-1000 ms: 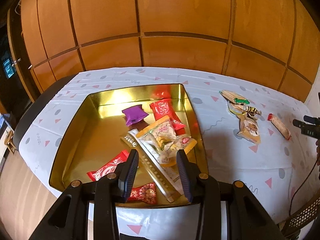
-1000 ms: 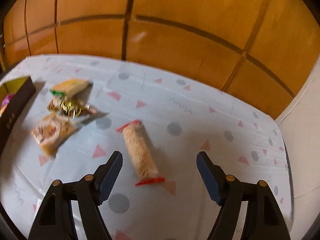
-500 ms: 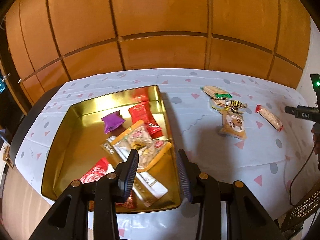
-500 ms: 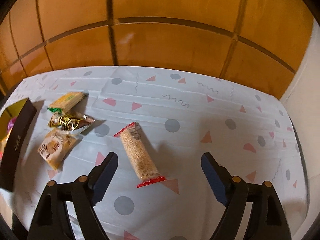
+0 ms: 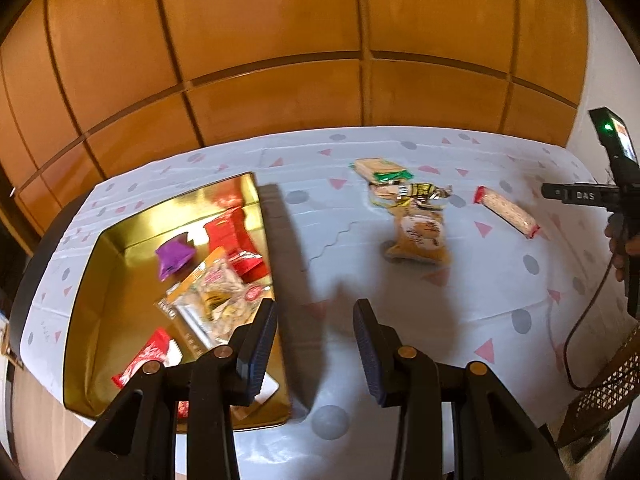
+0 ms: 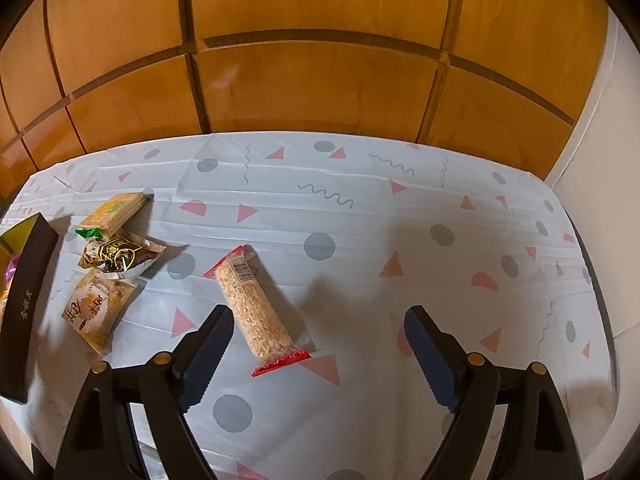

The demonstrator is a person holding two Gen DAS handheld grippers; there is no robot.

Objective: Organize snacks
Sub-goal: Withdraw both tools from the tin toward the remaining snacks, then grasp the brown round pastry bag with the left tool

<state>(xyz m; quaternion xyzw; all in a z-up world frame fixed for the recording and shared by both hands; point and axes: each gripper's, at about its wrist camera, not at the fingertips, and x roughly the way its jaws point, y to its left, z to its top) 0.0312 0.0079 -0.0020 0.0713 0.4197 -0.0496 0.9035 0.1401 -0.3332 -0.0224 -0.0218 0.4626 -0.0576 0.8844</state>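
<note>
Snacks are sitting in two places: several packets are lying in the gold tin (image 5: 92,280), and four are lying loose on the cloth (image 6: 360,208) to its right. The right gripper (image 6: 318,350) is hanging wide open and empty just above the cloth, and over the last second it has been dropping toward the rice bar (image 6: 256,308), which is now lying just inside its left finger. The left gripper (image 5: 316,344), also open and holding nothing, has been swinging rightward off the tin, so its fingers are now straddling the tin's right wall instead of the packets inside. Both moves are suggesting that loading is resuming, with the bar likely next. Beyond it, the brown pouch (image 6: 98,312), the dark wrapper (image 6: 120,254) and the green-ended pack (image 6: 114,212) are waiting in a touching cluster near the tin.
</note>
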